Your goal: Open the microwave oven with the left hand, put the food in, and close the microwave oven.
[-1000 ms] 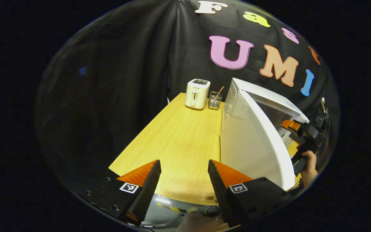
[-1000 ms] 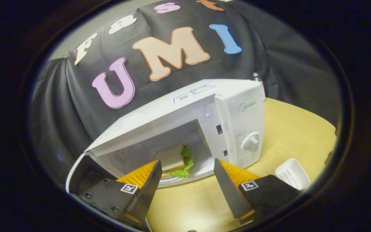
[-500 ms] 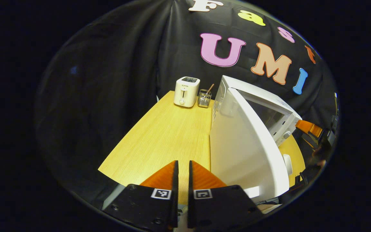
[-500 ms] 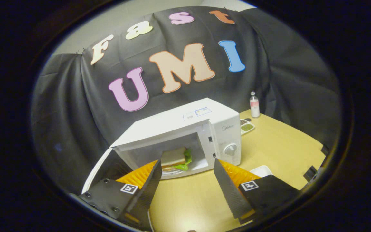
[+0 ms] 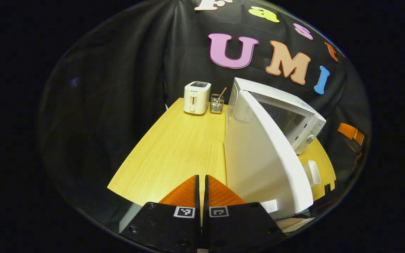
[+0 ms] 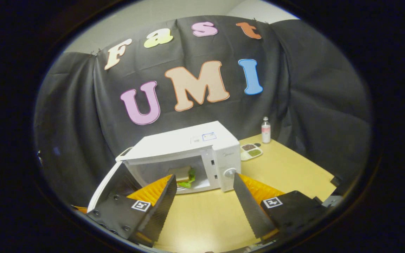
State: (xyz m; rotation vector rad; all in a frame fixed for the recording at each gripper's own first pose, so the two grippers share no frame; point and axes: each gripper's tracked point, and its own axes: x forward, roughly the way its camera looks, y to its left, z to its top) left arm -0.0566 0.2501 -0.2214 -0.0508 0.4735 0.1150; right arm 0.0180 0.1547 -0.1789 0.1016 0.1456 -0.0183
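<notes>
The white microwave [image 6: 188, 149] stands on the wooden table [image 6: 287, 168] with its door [image 6: 108, 182] swung wide to the left. A sandwich with green lettuce [image 6: 184, 174] lies inside the cavity. My right gripper [image 6: 204, 182] is open and empty, held back from the oven over the table. In the left gripper view the door's white outer face [image 5: 258, 158] stands just right of my left gripper [image 5: 201, 177], whose fingers are shut together on nothing, near the table's front edge. An orange part of the right gripper [image 5: 350, 131] shows at the far right.
A white toaster [image 5: 196, 97] and a wire holder with a stick [image 5: 217, 104] stand at the table's back left. A small bottle [image 6: 265, 130] and a divided dish [image 6: 251, 151] sit right of the microwave. A white tray [image 5: 313, 172] lies in front of the oven.
My left gripper went from open to shut and drew back a little. My right gripper pulled well away from the microwave, leaving the sandwich inside.
</notes>
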